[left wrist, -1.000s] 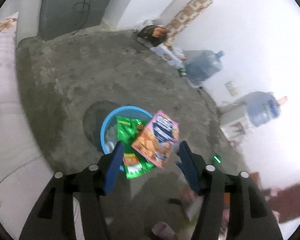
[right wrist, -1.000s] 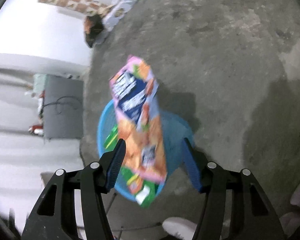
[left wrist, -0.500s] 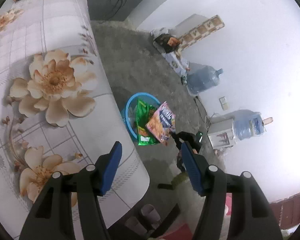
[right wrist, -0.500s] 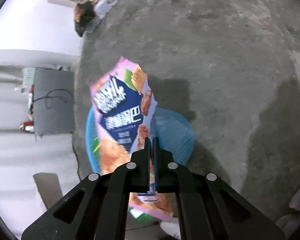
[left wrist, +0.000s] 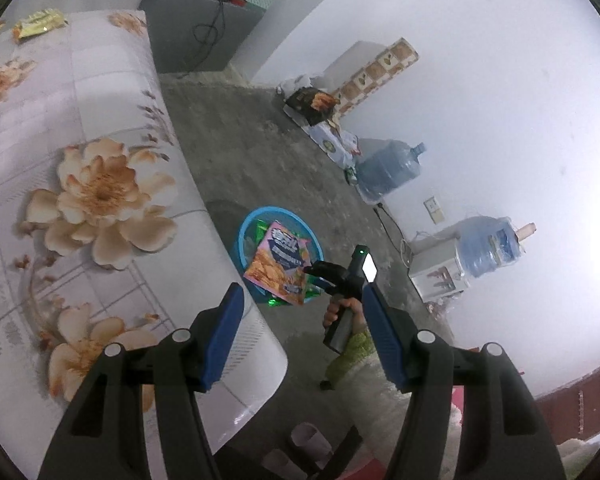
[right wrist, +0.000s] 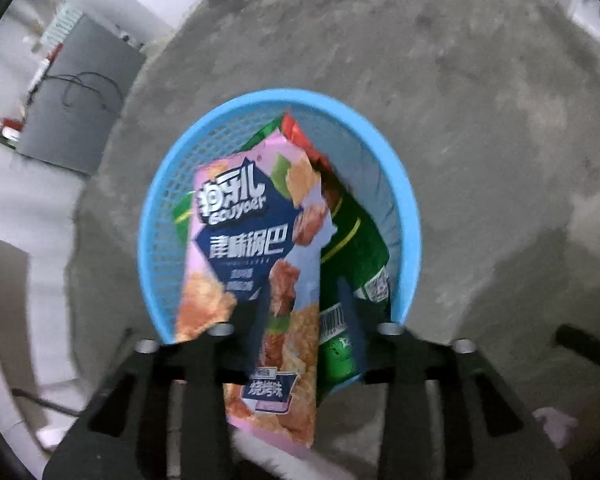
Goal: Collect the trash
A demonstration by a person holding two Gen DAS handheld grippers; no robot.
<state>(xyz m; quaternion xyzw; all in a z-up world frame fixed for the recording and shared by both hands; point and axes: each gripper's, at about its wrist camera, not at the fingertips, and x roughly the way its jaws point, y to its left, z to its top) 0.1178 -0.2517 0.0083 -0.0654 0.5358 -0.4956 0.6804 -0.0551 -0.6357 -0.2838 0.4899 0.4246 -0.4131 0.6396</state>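
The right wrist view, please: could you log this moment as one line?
right gripper: jaws opening, pink snack bag between them | blue basket: green wrapper inside | left gripper: open, empty

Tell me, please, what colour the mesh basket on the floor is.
Light blue basket, clearest in the right wrist view.

We count one blue basket (right wrist: 404,216), two snack packets in it, pink (right wrist: 244,248) and green (right wrist: 352,240), two water jugs (left wrist: 388,166), and one yellow wrapper (left wrist: 40,24) on the table.
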